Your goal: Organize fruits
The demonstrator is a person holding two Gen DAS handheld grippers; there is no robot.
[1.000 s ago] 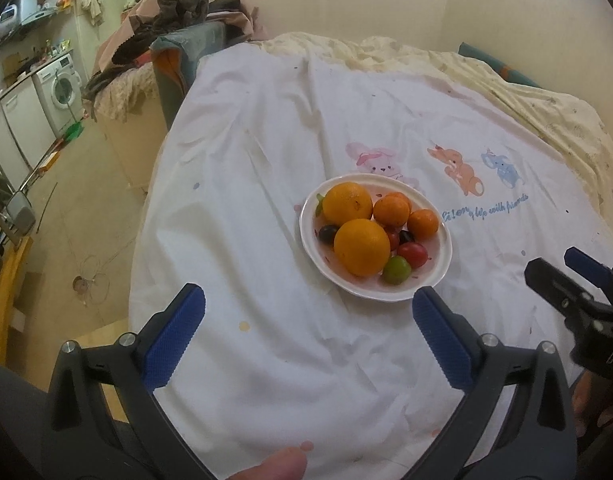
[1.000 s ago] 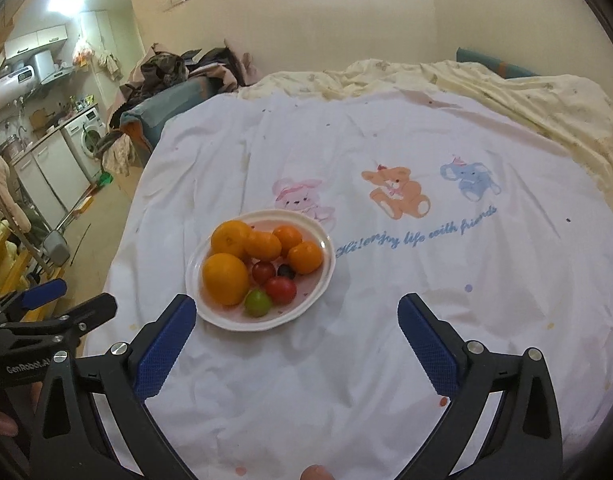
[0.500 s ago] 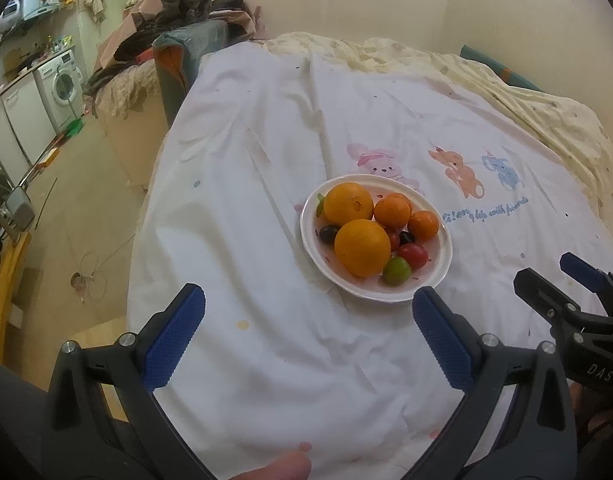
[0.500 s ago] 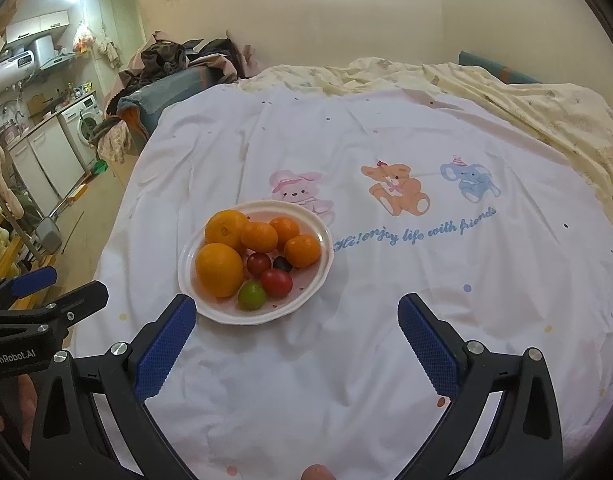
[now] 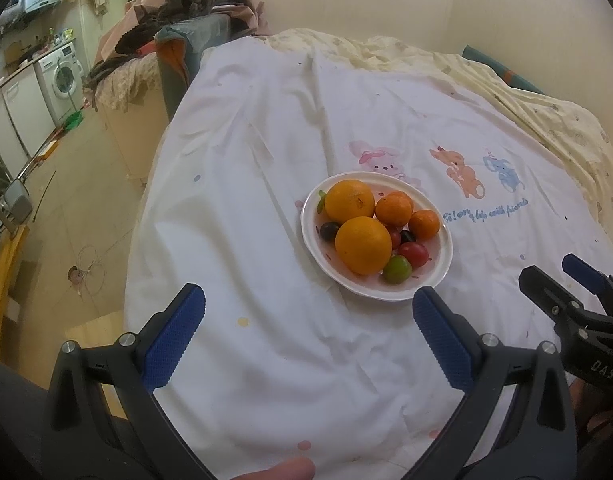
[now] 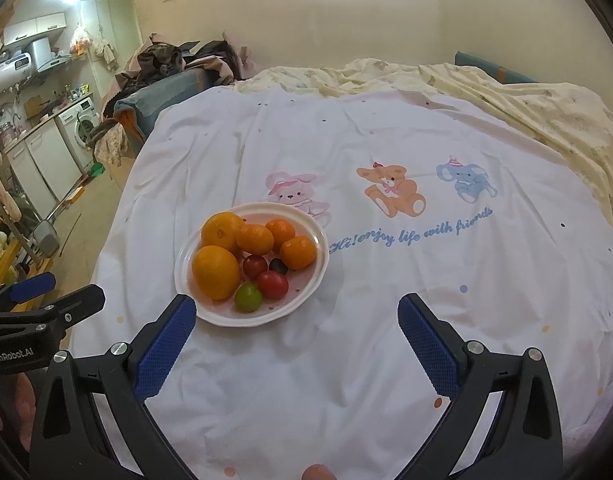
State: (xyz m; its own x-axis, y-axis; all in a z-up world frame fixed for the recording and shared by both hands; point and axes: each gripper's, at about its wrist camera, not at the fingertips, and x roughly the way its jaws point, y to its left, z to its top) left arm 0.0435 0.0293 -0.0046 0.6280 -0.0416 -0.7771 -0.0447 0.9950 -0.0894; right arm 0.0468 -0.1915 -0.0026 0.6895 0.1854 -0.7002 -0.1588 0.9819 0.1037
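Observation:
A white plate (image 5: 446,258) (image 6: 320,240) sits mid-bed on the white sheet. It holds two large oranges (image 5: 362,245) (image 6: 215,272), three tangerines (image 5: 393,209) (image 6: 298,252), red tomatoes (image 5: 413,254) (image 6: 273,284), a green tomato (image 5: 396,269) (image 6: 248,297) and dark grapes (image 5: 329,230) (image 6: 278,266). My left gripper (image 5: 306,304) (image 6: 72,288) hangs open just short of the plate's near-left rim. To the right of it, my right gripper (image 6: 296,308) (image 5: 548,270) is open too, its left finger beside the plate's near rim. Neither holds anything.
The sheet (image 6: 386,320) has cartoon animals and blue lettering beyond the plate. A yellow quilt (image 6: 546,120) lies bunched along the far and right sides. Clothes (image 5: 186,4) are piled at the far left. The bed's left edge drops to the floor (image 5: 66,200), with a washing machine (image 5: 62,76) beyond.
Both grippers have drifted a little toward the plate, the right one edging left. The plate and fruit have not moved, and both grippers stay open.

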